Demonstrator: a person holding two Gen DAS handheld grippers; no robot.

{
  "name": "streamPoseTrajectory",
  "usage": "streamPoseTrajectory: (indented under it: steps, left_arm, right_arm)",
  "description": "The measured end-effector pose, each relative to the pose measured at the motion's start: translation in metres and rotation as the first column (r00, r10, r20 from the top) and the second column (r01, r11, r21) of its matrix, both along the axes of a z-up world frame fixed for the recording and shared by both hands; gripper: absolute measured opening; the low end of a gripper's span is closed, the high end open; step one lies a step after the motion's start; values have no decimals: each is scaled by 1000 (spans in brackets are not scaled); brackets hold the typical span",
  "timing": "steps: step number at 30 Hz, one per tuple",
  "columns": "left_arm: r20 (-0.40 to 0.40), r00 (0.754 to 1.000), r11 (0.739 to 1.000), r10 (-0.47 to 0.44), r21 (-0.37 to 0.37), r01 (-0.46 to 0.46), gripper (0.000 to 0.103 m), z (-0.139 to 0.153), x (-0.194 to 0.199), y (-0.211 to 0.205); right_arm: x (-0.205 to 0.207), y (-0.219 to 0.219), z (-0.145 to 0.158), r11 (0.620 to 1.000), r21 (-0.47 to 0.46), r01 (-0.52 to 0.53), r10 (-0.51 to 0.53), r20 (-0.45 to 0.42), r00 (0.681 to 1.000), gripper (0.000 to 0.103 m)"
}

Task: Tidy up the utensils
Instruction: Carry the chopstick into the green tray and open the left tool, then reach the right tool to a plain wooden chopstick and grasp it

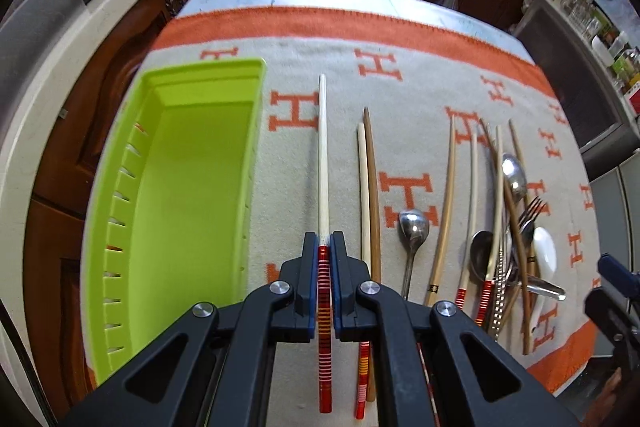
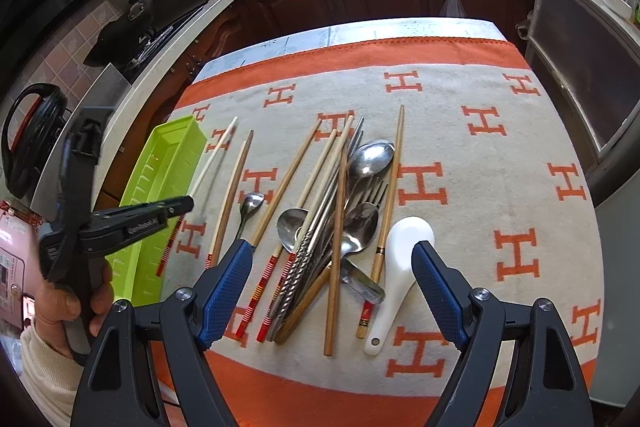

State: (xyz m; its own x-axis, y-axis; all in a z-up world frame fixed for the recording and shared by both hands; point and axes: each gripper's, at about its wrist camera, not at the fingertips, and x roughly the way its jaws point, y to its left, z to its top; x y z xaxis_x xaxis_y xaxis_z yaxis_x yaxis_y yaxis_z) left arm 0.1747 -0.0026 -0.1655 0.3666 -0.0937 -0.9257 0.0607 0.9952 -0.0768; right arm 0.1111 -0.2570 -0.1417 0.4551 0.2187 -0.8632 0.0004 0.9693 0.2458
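Left wrist: green tray [image 1: 176,187] empty; utensils [image 1: 508,247] on cloth [image 1: 420,75].

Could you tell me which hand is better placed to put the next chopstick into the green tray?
Left: its tongs already clamp a red-banded pale chopstick beside the lime-green plastic tray; right tongs hang open.

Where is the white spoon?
In the right wrist view, the white spoon lies on the blanket at the utensil pile's right edge, between the open right gripper's fingers.
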Motion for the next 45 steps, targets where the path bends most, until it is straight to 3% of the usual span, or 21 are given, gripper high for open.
streamPoseTrajectory:
  steps: [7, 12, 15, 20, 21, 23, 25, 26, 38, 45]
  left_arm:
    - [103, 994, 999, 42, -30, -39, 3, 46, -30, 36]
    - [175, 982, 997, 78, -9, -78, 3, 72, -52, 68]
    - [181, 978, 993, 106, 25, -112, 3, 70, -61, 87]
    - [102, 986, 989, 133, 52, -139, 4, 38, -65, 111]
    - [83, 987, 988, 134, 60, -140, 8, 31, -65, 113]
    - [68, 987, 984, 147, 89, -153, 29, 20, -67, 115]
    - [75, 984, 980, 160, 109, -167, 67, 15, -70, 117]
    - [89, 982, 978, 166, 113, -175, 71, 16, -72, 118]
    - [167, 972, 984, 167, 34, -175, 72, 17, -83, 122]
    - [131, 968, 976, 214, -60, -207, 72, 13, -83, 132]
  right_arm:
    - [0, 28, 5, 999, -9, -51, 51, -3, 999, 81]
    - [3, 57, 4, 994, -36, -99, 99, -3, 995, 81]
    - [10, 76, -2, 991, -45, -130, 129, -16, 991, 81]
    - [26, 105, -21, 985, -44, -168, 165, -62, 984, 70]
    - [30, 109, -25, 985, -39, -170, 167, -74, 983, 69]
    - [37, 117, -32, 984, -27, -174, 171, -92, 981, 62]
    - [43, 121, -39, 985, -15, -171, 168, -107, 980, 57]
    - [45, 123, -41, 985, -7, -170, 168, -112, 979, 56]
    - [51, 152, -43, 980, -40, -197, 192, -91, 977, 56]
    - [58, 155, -46, 983, -37, -180, 174, -124, 977, 56]
